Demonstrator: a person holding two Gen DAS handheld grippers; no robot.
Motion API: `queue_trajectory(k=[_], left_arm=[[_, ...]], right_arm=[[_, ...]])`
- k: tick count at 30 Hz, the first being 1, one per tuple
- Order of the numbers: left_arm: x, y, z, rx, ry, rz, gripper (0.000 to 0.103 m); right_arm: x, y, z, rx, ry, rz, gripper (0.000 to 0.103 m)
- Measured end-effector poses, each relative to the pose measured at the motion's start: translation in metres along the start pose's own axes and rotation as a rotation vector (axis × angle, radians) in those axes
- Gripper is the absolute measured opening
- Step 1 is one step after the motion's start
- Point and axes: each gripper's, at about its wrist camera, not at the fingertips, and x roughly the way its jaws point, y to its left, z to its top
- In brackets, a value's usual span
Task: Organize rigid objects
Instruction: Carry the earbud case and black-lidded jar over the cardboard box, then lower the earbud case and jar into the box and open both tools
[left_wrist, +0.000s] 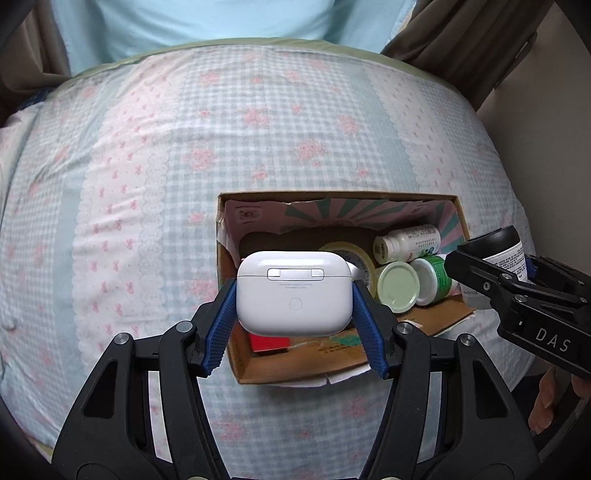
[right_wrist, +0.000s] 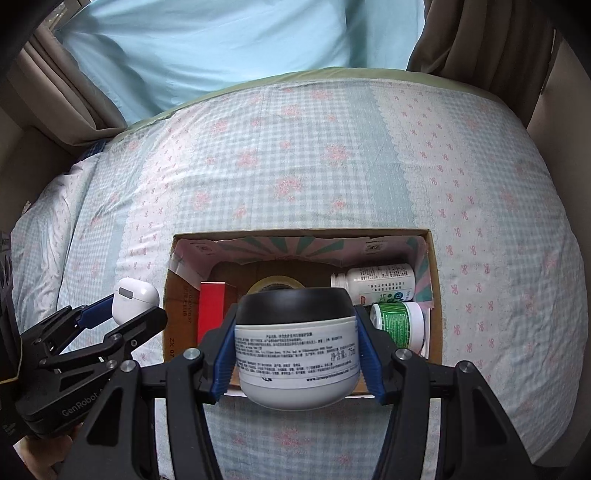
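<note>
Left gripper: clamped on glossy white earbud case, lower centre, over cardboard box | Right gripper: clamped on white jar with black lid and printed label, lower centre, above box's near edge | Bedspread: open room seen upper frame.

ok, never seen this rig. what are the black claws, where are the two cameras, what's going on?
No robot here: a person carries a hand-held gripper in each hand, and each has a fisheye camera looking along its two blue-padded fingers. The left camera shows the left hand-held gripper clamped on a white earbud case. The right camera shows the right hand-held gripper clamped on a dark-lidded white jar. Both hang over an open cardboard box on a floral checked bedspread. Inside lie a tape roll, a red box, a white bottle and a green-labelled jar.
</note>
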Motion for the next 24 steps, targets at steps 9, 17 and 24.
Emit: queue_trajectory(k=[9, 17, 24], left_arm=[[0.078, 0.003, 0.031, 0.066, 0.050, 0.001, 0.057], [0.105, -0.007, 0.037, 0.175, 0.087, 0.018, 0.057], [0.091, -0.012, 0.027, 0.221, 0.055, 0.008, 0.103]], right_arm=[[0.074, -0.016, 0.016, 0.079, 0.056, -0.016, 0.053], [0.114, -0.020, 0.033, 0.166, 0.082, 0.016, 0.053], [0.122, -0.026, 0.043, 0.207, 0.094, 0.040, 0.103]])
